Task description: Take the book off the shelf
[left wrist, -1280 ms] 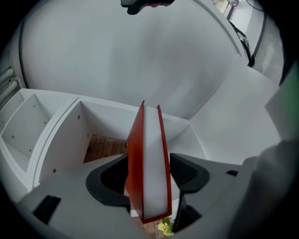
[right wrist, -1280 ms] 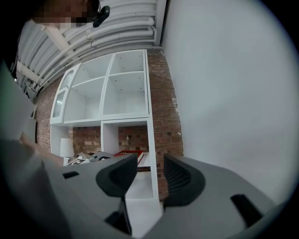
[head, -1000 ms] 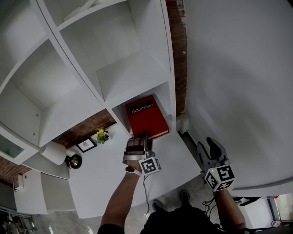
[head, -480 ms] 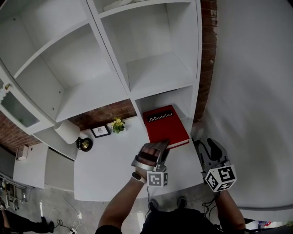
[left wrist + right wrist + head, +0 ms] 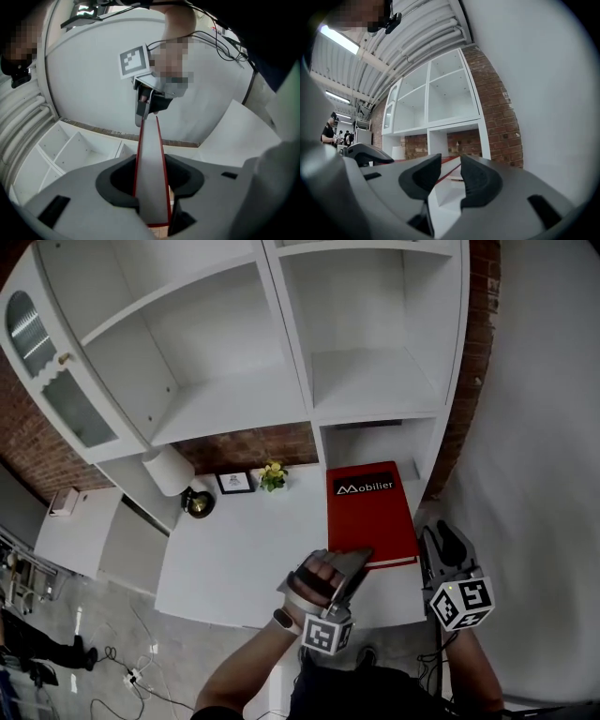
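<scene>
Head view: the red book (image 5: pixel 370 512) is mostly out of the lower-right cubby (image 5: pixel 375 439), mid-frame. My left gripper (image 5: pixel 352 561) has just been closing and pinches the book's near edge, I'd guess to drag it clear. The right gripper (image 5: pixel 441 542) sits just right of the book. Its jaws have been closing too but are apart, with nothing pinched.

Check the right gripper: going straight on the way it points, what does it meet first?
Most likely the red book: its edge shows between the jaws of the right gripper; they have just been closing but don't visibly clamp it. Depth there is unclear.
</scene>
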`<action>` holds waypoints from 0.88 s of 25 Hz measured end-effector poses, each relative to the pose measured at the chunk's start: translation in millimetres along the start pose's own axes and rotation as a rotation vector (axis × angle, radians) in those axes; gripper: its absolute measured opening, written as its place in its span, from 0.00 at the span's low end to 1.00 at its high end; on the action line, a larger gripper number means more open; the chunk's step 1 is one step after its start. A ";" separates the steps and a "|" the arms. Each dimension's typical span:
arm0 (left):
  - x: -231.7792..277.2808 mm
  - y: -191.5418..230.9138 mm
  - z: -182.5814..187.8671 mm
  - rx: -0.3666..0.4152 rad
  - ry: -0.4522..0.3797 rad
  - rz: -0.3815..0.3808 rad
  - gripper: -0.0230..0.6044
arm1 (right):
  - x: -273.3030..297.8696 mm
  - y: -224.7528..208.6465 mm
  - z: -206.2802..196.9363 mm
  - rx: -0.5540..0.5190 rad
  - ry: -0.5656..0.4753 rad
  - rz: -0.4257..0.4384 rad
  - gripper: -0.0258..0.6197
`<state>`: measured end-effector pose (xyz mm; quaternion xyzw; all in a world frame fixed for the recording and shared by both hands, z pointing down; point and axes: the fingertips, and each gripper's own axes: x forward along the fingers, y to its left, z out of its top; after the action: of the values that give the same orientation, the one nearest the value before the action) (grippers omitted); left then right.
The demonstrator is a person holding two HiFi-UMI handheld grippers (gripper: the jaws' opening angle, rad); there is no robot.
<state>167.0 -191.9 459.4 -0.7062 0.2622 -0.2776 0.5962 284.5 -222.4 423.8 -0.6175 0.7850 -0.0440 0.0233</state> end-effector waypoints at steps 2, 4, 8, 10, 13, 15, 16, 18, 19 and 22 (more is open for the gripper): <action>-11.5 4.3 3.5 0.005 0.005 0.018 0.30 | 6.1 1.9 -1.2 0.012 -0.001 0.013 0.23; -22.9 7.5 4.6 0.009 0.013 0.031 0.30 | 13.5 5.2 -3.2 0.032 -0.003 0.022 0.22; -47.6 7.6 -3.0 0.009 0.055 0.049 0.30 | 30.0 22.5 -7.7 0.074 -0.005 0.062 0.20; -59.0 8.3 -11.1 0.021 0.088 0.060 0.30 | 39.9 36.2 -11.2 0.084 0.001 0.099 0.20; -72.8 12.0 -27.6 0.020 0.140 0.065 0.30 | 53.8 57.2 -17.4 0.097 0.015 0.146 0.20; -81.7 13.4 -39.7 0.016 0.171 0.062 0.30 | 63.0 71.5 -20.3 0.106 0.023 0.174 0.19; -86.3 12.3 -45.8 0.017 0.184 0.059 0.30 | 67.2 78.3 -20.9 0.109 0.026 0.187 0.19; -95.7 7.8 -58.4 0.024 0.205 0.052 0.30 | 74.2 91.1 -20.7 0.114 0.028 0.206 0.19; -100.5 4.1 -65.9 0.025 0.216 0.047 0.30 | 76.9 97.2 -20.5 0.114 0.029 0.213 0.19; -113.6 -5.2 -93.9 -0.007 0.264 0.031 0.30 | 82.3 113.8 -22.7 0.108 0.040 0.225 0.19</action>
<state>20.5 -176.9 468.2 -0.6615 0.3499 -0.3580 0.5585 152.9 -274.9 436.6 -0.5223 0.8462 -0.0956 0.0457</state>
